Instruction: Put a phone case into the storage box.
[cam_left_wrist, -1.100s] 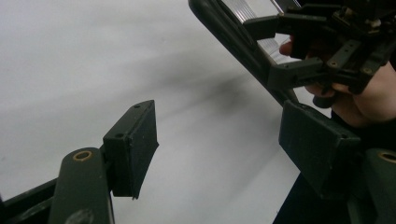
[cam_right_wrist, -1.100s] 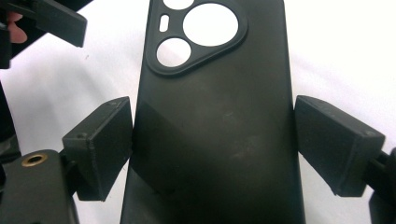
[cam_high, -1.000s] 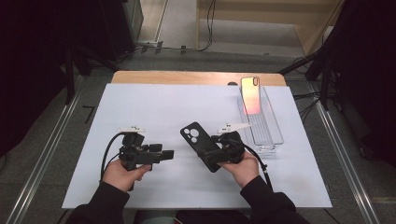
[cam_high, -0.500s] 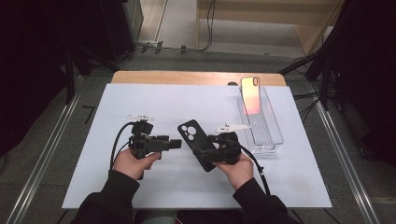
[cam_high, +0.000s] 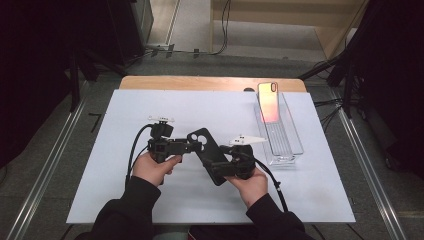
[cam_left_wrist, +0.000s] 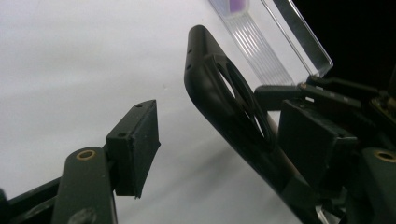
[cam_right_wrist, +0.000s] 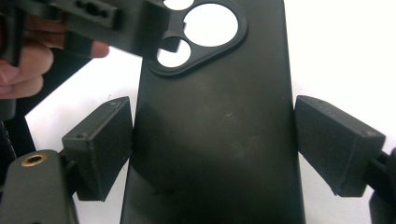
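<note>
One black phone case (cam_high: 209, 155) sits above the middle of the white desk (cam_high: 125, 200), tilted, its camera cut-out end toward 11 o'clock and its lower end toward 5 o'clock. The right hand-held gripper (cam_high: 220, 167) grasps that lower part across its width: in the right gripper view the two pads (cam_right_wrist: 100, 144) stand at either long edge of the case (cam_right_wrist: 215, 140). From 9 o'clock the left hand-held gripper (cam_high: 192, 146) reaches the cut-out end; in its own view its jaws stand apart, released, with the case's rim (cam_left_wrist: 219, 107) between the near pad (cam_left_wrist: 135, 144) and the far one. At 2 o'clock from the case, near the desk's right edge, lies a clear plastic tray (cam_high: 290, 145) with a pink-orange phone case (cam_high: 269, 102) leaning in its far end.
</note>
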